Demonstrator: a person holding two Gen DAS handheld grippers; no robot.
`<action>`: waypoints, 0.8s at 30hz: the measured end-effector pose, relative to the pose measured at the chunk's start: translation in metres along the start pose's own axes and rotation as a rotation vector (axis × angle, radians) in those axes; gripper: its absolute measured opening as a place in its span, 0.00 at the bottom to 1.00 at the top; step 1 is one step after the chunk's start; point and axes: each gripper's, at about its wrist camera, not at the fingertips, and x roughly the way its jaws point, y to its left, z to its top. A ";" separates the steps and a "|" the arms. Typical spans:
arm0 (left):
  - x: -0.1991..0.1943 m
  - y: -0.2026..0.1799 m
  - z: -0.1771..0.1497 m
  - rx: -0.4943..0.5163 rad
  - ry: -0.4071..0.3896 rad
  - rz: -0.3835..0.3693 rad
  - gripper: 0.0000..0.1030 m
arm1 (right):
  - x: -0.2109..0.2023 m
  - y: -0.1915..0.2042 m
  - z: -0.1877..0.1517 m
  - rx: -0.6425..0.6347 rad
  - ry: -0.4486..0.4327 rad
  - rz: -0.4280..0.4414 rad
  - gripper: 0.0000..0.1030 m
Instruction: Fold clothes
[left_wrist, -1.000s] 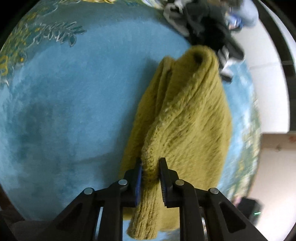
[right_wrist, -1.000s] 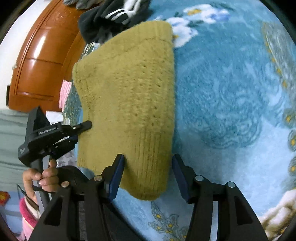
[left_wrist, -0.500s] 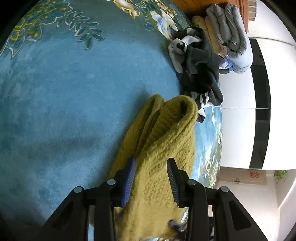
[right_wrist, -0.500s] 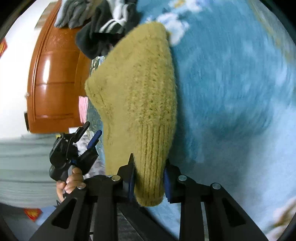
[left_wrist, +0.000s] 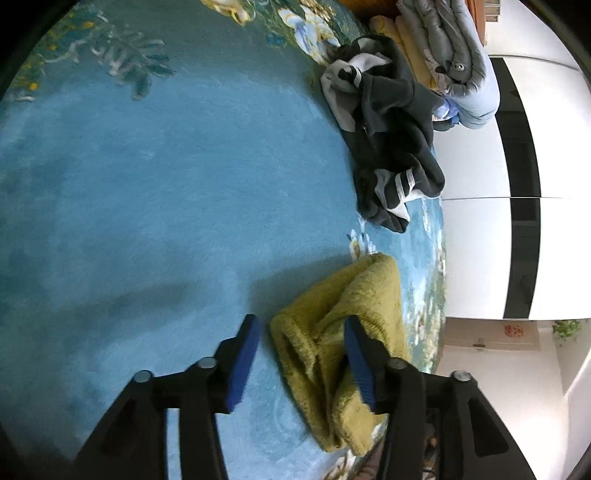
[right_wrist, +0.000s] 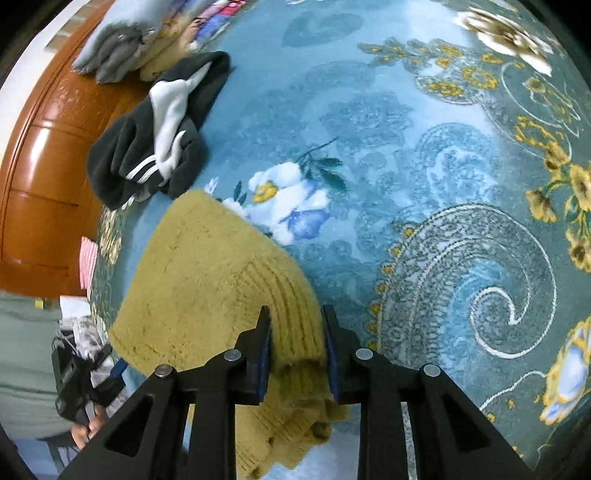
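Observation:
An olive-green knitted sweater (left_wrist: 343, 325) lies folded on the blue floral carpet (left_wrist: 147, 184). My left gripper (left_wrist: 301, 363) is open; its right finger rests over the sweater and its left finger is beside it. In the right wrist view the sweater (right_wrist: 199, 273) fills the lower left. My right gripper (right_wrist: 297, 350) is shut on the sweater's ribbed edge. The left gripper also shows in the right wrist view (right_wrist: 88, 384), held in a hand at the far left.
A crumpled black and white garment (left_wrist: 391, 147) lies on the carpet beyond the sweater; it also shows in the right wrist view (right_wrist: 155, 129). Folded grey and yellow bedding (left_wrist: 447, 62) is stacked behind it. A wooden cabinet (right_wrist: 44, 177) stands at the left.
My left gripper has let go of the sweater and opened wide. My right gripper has closed on the sweater's ribbed edge. The sweater has come down from hanging onto the carpet.

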 end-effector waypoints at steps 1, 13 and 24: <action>0.004 0.000 0.003 -0.008 0.009 -0.016 0.60 | -0.005 -0.004 -0.001 0.002 -0.006 -0.003 0.31; 0.052 -0.021 0.029 0.037 0.102 -0.123 0.94 | -0.046 -0.002 -0.049 0.008 -0.096 0.020 0.34; 0.092 -0.009 0.033 0.061 0.257 -0.016 0.93 | -0.023 -0.011 -0.079 0.069 -0.020 0.010 0.34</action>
